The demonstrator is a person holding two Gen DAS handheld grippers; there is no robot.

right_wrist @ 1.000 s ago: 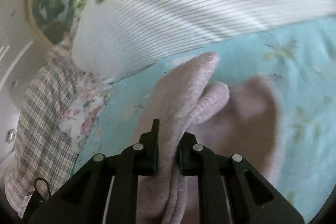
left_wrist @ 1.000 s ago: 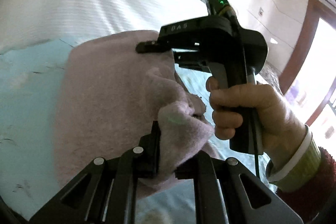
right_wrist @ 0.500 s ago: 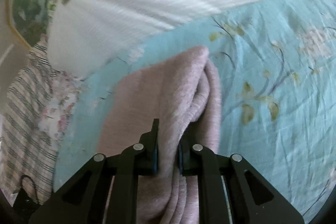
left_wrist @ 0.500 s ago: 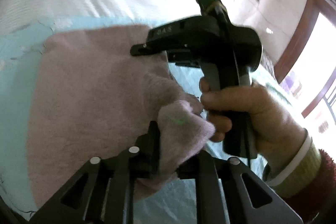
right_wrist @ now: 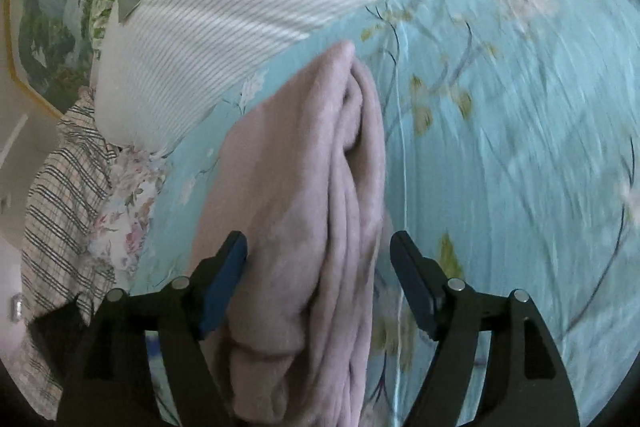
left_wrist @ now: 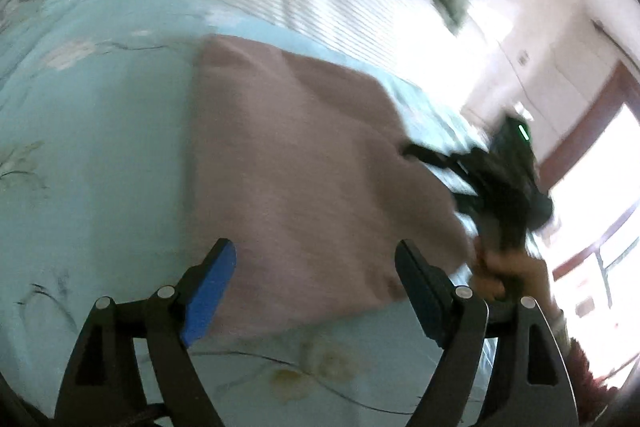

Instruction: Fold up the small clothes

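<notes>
Pink garment (left_wrist: 304, 163) is lying folded on bed (left_wrist: 88, 147), frame centre; left hand-held gripper (left_wrist: 316, 287) and right hand-held gripper (right_wrist: 318, 279) are spreading, just released; smoothing possibly remaining.

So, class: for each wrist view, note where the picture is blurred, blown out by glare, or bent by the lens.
Left wrist view: the window is blown out white, the right gripper is smeared by motion, and the pink cloth is soft. Right wrist view: even, dimmer light; the floral sheet streaks at the right, and the striped pillow bows with the fisheye curve.
</notes>
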